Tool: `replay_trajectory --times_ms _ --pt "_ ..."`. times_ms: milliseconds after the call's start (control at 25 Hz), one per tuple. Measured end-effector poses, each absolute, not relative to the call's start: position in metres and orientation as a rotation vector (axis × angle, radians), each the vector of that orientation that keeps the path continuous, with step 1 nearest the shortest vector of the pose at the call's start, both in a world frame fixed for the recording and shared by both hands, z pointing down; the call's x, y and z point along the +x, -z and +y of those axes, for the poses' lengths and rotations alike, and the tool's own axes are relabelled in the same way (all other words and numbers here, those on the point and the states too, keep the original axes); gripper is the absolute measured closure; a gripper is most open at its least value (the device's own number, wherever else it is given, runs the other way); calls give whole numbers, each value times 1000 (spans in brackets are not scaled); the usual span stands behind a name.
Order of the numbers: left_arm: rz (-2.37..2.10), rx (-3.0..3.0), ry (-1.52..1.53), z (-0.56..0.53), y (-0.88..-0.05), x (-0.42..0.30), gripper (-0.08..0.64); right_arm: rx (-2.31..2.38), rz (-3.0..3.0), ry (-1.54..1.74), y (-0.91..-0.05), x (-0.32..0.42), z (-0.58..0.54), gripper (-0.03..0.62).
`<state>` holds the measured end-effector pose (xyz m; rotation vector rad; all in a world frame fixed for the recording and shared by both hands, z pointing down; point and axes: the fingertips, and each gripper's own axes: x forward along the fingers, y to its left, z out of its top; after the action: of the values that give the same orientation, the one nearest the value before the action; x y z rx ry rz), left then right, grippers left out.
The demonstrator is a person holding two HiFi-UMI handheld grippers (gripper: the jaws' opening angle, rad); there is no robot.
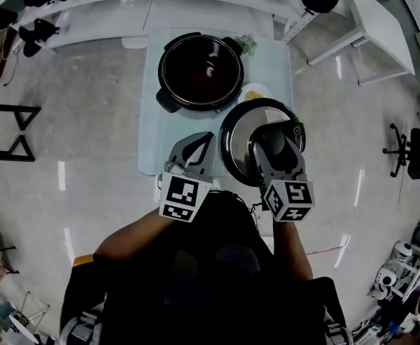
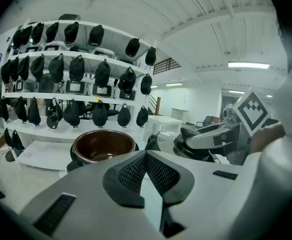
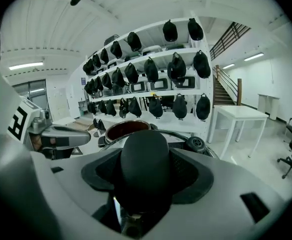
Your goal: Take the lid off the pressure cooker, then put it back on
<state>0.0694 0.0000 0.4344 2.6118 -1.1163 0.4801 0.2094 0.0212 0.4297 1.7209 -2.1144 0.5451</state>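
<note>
Pot [image 1: 200,70]: open on table [image 1: 151,124].
Lid [image 1: 235,141]: off, just right of pot and nearer me, its knob [image 3: 146,159] pinched by right gripper [image 1: 271,146].
Left gripper [image 1: 205,142]: jaws pressed together, empty.
Step, likely: lid removed, refitting due.
Next: centre lid over pot, lower level.

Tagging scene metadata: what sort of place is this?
Likely a lab or workshop hall, not a kitchen: wall shelves hung with black gear, an office chair, an open staircase.

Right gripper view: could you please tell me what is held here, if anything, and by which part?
The right gripper holds the pressure cooker lid by its black handle.
</note>
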Motion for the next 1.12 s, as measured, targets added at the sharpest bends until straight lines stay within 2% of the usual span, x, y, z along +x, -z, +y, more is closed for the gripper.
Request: replay_trajectory --times_ms 520,1120 --pt "-1399 2492 -403 -47 -420 -7 552 1370 -2329 -294 -381 145 -64 298" --pt "-1749 2163 -442 -69 -425 -60 552 798 -2481 -174 -403 76 -169 298"
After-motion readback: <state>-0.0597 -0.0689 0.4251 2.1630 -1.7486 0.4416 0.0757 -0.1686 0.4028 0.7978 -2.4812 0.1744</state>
